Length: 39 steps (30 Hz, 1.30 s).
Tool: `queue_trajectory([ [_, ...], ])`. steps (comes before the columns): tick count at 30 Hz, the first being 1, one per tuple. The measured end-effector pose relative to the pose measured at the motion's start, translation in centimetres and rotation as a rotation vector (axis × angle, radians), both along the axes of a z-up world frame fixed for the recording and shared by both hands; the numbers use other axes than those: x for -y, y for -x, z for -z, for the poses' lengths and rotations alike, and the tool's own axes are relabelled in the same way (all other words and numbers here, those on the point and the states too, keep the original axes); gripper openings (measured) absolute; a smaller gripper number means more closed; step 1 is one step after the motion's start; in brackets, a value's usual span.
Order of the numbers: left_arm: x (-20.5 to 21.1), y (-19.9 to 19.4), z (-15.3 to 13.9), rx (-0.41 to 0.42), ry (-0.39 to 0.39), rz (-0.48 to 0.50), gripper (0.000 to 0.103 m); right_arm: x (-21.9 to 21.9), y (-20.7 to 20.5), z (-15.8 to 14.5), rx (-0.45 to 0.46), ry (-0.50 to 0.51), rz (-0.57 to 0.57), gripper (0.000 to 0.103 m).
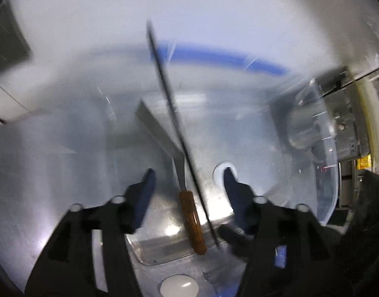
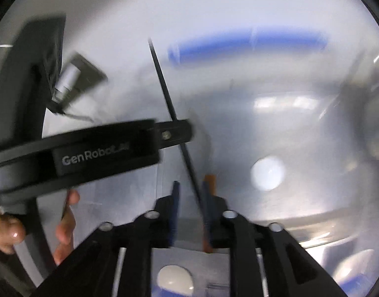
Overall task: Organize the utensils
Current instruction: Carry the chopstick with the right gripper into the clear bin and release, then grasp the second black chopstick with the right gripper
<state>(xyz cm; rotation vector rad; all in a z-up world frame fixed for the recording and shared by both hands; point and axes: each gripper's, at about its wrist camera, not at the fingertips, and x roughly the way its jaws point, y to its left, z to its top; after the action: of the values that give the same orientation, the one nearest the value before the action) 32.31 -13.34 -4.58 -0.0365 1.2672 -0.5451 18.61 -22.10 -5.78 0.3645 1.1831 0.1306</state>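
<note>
Right gripper [image 2: 190, 193], lower centre, jaws slightly parted around a thin dark blade [image 2: 172, 109]; left gripper [image 2: 175, 132] crosses mid-left.

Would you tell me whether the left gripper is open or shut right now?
Open: the left gripper has its jaws spread wide, with the brown-handled spatula lying untouched between them.

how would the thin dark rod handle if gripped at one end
The rod looks straight along its whole length, so it is probably stiff. It is very thin, so likely light, and apt to pivot or slip between the fingers of the right gripper. Blur hides its surface.
</note>
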Motion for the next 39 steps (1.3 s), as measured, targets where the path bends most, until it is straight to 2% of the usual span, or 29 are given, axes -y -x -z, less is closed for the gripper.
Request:
queue_trajectory([
  [1,-0.4,1.0,-1.7,0.071,-0.007,-0.005,0.076,0.0,1.0,-1.6,0.053,0.024,0.003,0.044],
  [2,-0.9,2.1,-3.3,0.141,-0.012,-0.011,0.088,-0.2,3.0,-3.9,0.145,0.056,0.006,0.055],
  [3,-1.2,3.4,-4.9,0.216,-0.012,-0.013,0.091,-0.6,4.7,-5.8,0.223,0.077,-0.002,0.06],
  [4,-1.7,5.2,-7.0,0.315,-0.002,-0.005,0.095,-0.7,5.7,-7.0,0.271,0.091,-0.012,0.071],
  [5,-1.9,6.3,-8.2,0.363,-0.005,0.007,0.095,-1.3,7.6,-8.7,0.328,0.113,-0.019,0.077],
  [7,-2.4,8.5,-10.0,0.416,-0.028,0.029,0.095,-2.4,10.8,-9.6,0.379,0.115,-0.05,0.079],
  [10,-5.5,12.5,-10.9,0.425,0.004,0.027,0.095,-4.8,16.3,-9.6,0.364,0.097,-0.18,0.079],
  [13,-9.0,14.6,-9.5,0.372,0.022,0.016,0.095,-8.6,20.2,-5.4,0.225,0.134,-0.313,0.079],
  [14,-10.3,15.7,-8.2,0.339,0.024,0.007,0.095,-10.2,21.5,-2.7,0.15,0.148,-0.357,0.079],
  [15,-11.4,16.2,-7.0,0.312,0.024,-0.002,0.095,-10.5,22.4,-1.3,0.103,0.15,-0.378,0.078],
  [17,-13.9,17.4,-4.2,0.242,0.013,-0.031,0.095,-12.3,23.6,2.4,-0.003,0.162,-0.415,0.069],
  [20,-17.6,18.4,0.0,0.1,0.026,-0.08,0.095,-14.4,24.4,5.2,-0.05,0.215,-0.458,0.065],
  [24,-21.2,19.1,4.4,-0.063,0.057,-0.181,0.095,-15.9,24.4,7.2,-0.11,0.213,-0.471,0.065],
  [25,-21.8,19.2,5.2,-0.095,0.071,-0.208,0.095,-15.8,24.3,7.7,-0.127,0.211,-0.459,0.06],
  [27,-23.2,19.5,6.6,-0.157,0.117,-0.256,0.095,-16.0,24.1,8.1,-0.17,0.183,-0.438,0.059],
  [32,-23.2,20.1,7.0,-0.173,0.143,-0.243,0.095,-14.5,23.2,10.1,-0.245,0.139,-0.379,0.051],
  [39,-21.7,20.5,8.0,-0.215,0.162,-0.2,0.095,-15.7,23.6,10.2,-0.274,0.223,-0.42,0.044],
])
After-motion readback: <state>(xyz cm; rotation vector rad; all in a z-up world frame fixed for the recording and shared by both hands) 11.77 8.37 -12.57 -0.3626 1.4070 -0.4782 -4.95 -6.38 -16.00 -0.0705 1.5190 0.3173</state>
